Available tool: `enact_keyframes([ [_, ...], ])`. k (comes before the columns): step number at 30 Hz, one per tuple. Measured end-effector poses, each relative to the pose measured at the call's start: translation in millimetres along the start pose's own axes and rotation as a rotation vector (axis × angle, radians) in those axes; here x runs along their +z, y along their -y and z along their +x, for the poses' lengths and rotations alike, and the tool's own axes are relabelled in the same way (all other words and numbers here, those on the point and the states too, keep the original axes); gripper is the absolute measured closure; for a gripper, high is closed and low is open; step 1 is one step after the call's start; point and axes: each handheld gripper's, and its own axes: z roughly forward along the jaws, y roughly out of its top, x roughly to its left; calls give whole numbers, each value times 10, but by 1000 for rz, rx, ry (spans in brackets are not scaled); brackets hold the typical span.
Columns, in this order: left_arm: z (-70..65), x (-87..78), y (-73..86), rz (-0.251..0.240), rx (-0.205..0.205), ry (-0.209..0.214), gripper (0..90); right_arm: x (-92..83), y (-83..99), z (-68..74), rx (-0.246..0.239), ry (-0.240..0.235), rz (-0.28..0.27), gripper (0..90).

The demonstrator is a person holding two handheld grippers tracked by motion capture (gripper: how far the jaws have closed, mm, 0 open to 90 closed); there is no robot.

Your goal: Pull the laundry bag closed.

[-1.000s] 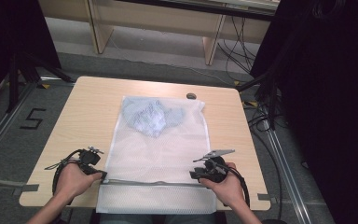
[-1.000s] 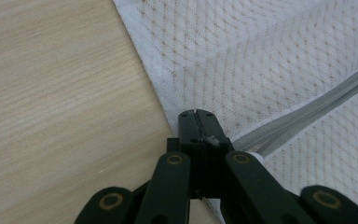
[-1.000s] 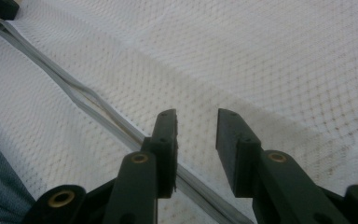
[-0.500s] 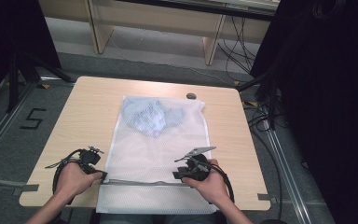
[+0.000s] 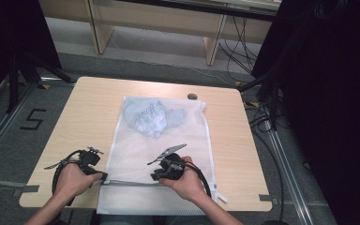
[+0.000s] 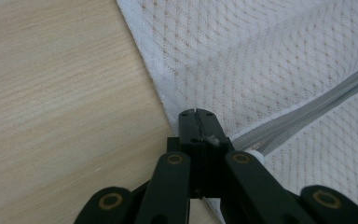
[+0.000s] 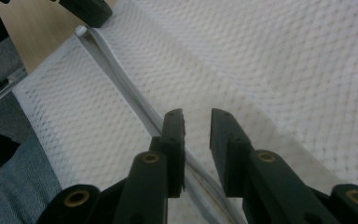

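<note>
Two sets of tongs work the near edge of the counter (image 5: pixel 93 93), both on the white mesh laundry bag (image 5: pixel 136 154) that lies flat down the middle, its zipper (image 7: pixel 121 86) running along that near edge. The left tongs (image 6: pixel 196 122) are clamped tight on the bag's near left corner at the zipper's end, anchoring it. The right tongs (image 7: pixel 196 122) sit about half open and have just been closing, straddling the zipper track midway along, with no firm bite showing yet. The risk here: if those jaws catch mesh instead of the slider, the net could snag or bunch, and a hard pull could drag the bag off the anchored corner. Inside the bag, toward the far edge, sits a crumpled pale blue garment (image 5: pixel 152 117), fully enclosed behind the mesh.
</note>
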Motion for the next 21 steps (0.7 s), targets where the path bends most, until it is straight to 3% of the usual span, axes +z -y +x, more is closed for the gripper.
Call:
enact_keyframes([
  [4,-8,8,0,-12,-20,1,898,91,-84,55,-32,-9,0,770],
  [7,-7,8,2,-13,-23,3,898,127,-116,105,-18,-18,10,770],
  [9,-6,9,2,-13,-22,3,898,184,-157,147,-33,-30,12,770],
  [12,-1,5,2,-8,-16,6,898,242,-185,186,-49,-37,16,769],
  [13,25,-8,-2,16,16,12,898,252,-193,205,-41,-41,20,768],
  [14,33,-4,-5,15,20,14,898,263,-203,220,-37,-45,23,768],
  [15,21,-11,-5,19,9,6,897,287,-216,221,-55,-49,9,767],
  [21,33,-3,-1,13,19,18,897,387,-271,316,-48,-66,24,764],
])
